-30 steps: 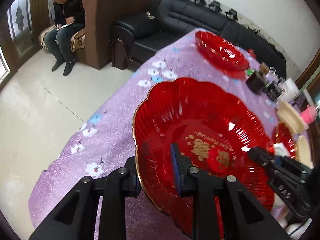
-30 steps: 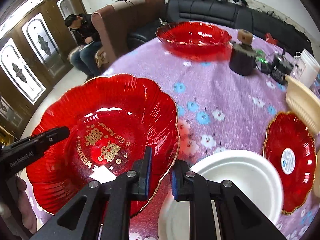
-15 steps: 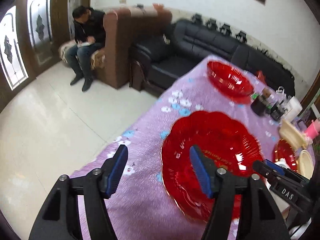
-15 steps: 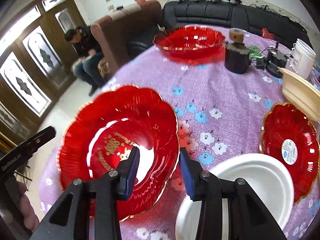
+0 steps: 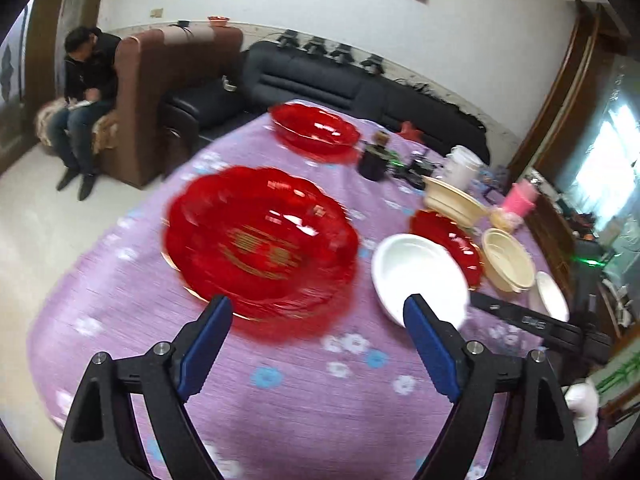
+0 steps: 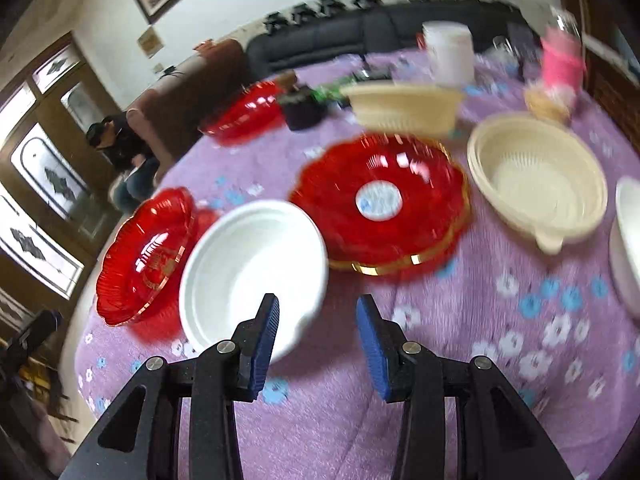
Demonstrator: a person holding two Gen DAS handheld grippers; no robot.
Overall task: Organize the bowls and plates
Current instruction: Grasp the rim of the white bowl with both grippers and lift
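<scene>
A large red scalloped plate (image 5: 260, 248) lies flat on the purple flowered tablecloth (image 5: 280, 380); it also shows in the right wrist view (image 6: 144, 256). My left gripper (image 5: 316, 320) is open and empty, pulled back above the cloth in front of it. My right gripper (image 6: 316, 320) is open and empty, just in front of a white bowl (image 6: 252, 276) and a smaller red plate (image 6: 380, 208). The white bowl (image 5: 416, 276) sits right of the large plate. A cream bowl (image 6: 536, 176) lies further right.
A second large red plate (image 5: 316, 130) sits at the table's far side by a dark jar (image 5: 374, 160), a white tub (image 6: 448, 54) and a pink cup (image 6: 562, 60). A cream basket (image 6: 404, 106) stands behind the small plate. A seated person (image 5: 84, 96) and sofas are beyond.
Both grippers have let go of the large red plate, opened wide and drawn back. The plate now lies on the cloth. The right gripper has swung right toward the white bowl and small red plate.
</scene>
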